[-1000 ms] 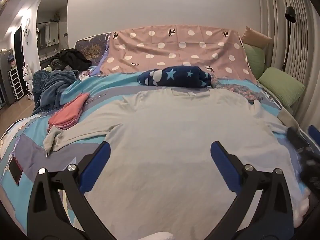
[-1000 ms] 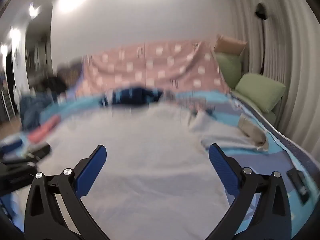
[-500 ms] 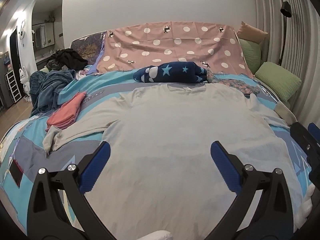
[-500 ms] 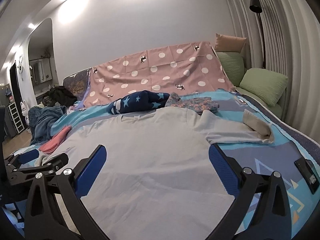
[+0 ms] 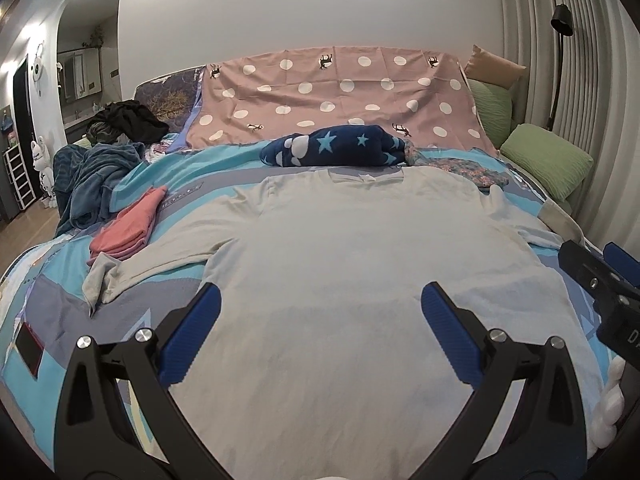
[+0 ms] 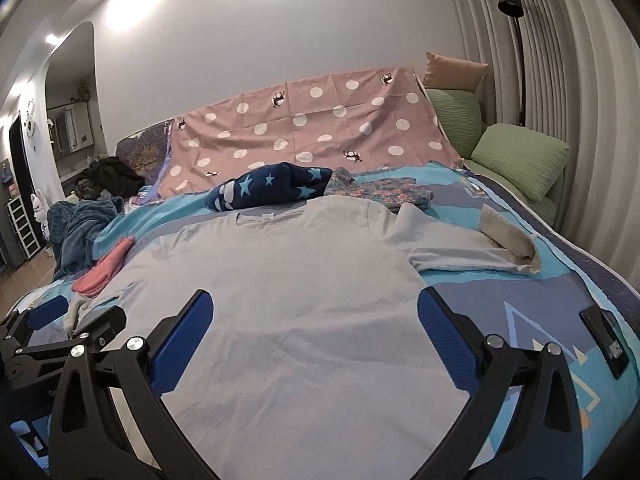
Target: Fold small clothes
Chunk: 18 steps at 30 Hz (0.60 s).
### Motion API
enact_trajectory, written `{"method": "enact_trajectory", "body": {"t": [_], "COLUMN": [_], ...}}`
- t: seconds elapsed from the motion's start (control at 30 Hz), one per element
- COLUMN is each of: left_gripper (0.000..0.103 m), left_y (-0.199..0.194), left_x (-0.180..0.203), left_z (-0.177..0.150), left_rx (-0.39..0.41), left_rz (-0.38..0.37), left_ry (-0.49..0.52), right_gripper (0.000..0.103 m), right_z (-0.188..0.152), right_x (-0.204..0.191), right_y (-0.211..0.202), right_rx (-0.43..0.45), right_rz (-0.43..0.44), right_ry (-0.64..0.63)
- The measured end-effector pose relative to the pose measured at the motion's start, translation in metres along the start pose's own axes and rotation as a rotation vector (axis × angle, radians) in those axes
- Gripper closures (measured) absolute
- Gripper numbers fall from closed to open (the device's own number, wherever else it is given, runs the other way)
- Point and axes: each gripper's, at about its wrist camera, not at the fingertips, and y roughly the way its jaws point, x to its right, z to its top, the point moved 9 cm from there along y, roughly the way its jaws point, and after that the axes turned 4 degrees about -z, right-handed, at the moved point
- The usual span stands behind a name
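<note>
While the pale grey long-sleeved top point(image 5: 360, 280) lies spread flat on the bed point(image 5: 60, 280), collar at the far end and hem nearest the tools, both sets of jaws stand wide open and hold nothing. The left gripper point(image 5: 320, 312) hovers above the lower body of the top, with cloth filling the whole gap between its blue pads point(image 5: 192, 332). The right gripper point(image 6: 316, 316) hangs over the same stretch, a little toward the garment's right edge.

From where I stand, the trouble lies in the sleeves. Out beyond the left jaws' outer pad, the left sleeve point(image 5: 160, 260) runs off toward a folded coral garment point(image 5: 128, 224), and its cuff is bunched and lies just beside that pile. A careless pull there could drag the coral stack out of shape, I think. Ahead of the right jaws and off to their outer side, the right sleeve point(image 6: 472, 248) is doubled over itself with the cuff turned back. Folding it inward as it lies would, I judge, trap that crease inside.

The cloth looks thin and limp. If either pair of jaws closes in the middle of the body, it will likely pinch one layer only, or gather a ridge, and the flat spread will wrinkle. A dark phone-like slab point(image 6: 604, 340) rests on the bedspread past the right jaws' outer pad, well clear of the cloth but within a wide sweep. The two tools also sit near each other, so a crossing fold risks a knock.
</note>
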Motion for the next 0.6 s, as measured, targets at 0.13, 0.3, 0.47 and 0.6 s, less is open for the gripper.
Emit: {"method": "enact_trajectory", "body": {"t": [0.13, 0.3, 0.47, 0.6], "left_gripper": [0.002, 0.002, 0.002, 0.002], "left_y": [0.0, 0.003, 0.004, 0.003], "left_x": [-0.002, -0.003, -0.004, -0.005], "left_z": [-0.005, -0.011, -0.012, -0.012], "left_rx": [-0.004, -0.01, -0.008, 0.005], "left_rz": [-0.006, -0.024, -0.016, -0.015], "left_ry": [0.0, -0.006, 0.004, -0.002], "right_gripper": [0.001, 0.001, 0.001, 0.001], "right_z": [0.0, 0.0, -0.003, -0.004], "right_x": [0.001, 0.001, 0.001, 0.002], "right_y": [0.0, 0.0, 0.001, 0.003], "right_rx": [-0.007, -0.009, -0.019, -0.026], "right_rz": [-0.017, -0.034, -0.037, -0.037], "right_ry": [0.016, 0.015, 0.017, 0.02]}}
